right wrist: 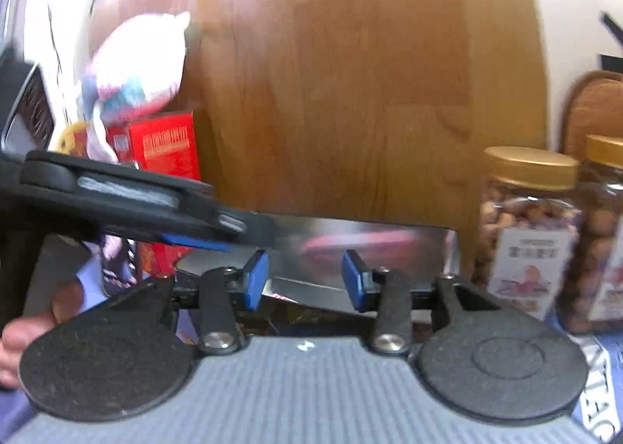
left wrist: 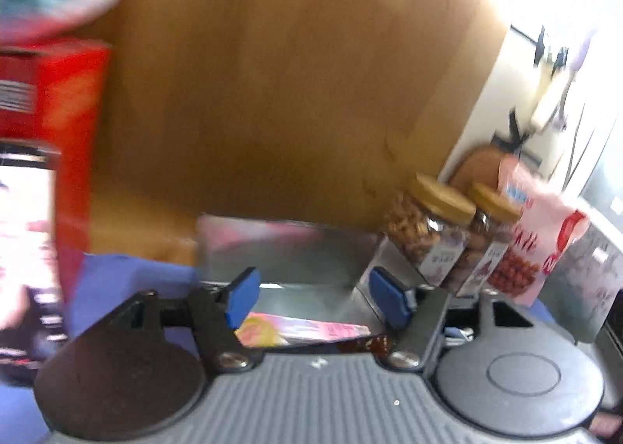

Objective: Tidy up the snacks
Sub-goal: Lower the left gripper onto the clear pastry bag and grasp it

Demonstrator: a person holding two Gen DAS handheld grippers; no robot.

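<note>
My left gripper is open and empty over a shiny metal tray. A flat pink and yellow snack packet lies just below its fingers. My right gripper is open and empty over the same tray. The left gripper's body crosses the right wrist view at the left. Two nut jars with gold lids stand at the right. A pink snack bag leans beside the jars. A red box stands at the left.
A tall wooden board stands behind the tray. A dark can stands at the far left in front of the red box. A pale blurred bag sits above the red box. A blue cloth covers the table.
</note>
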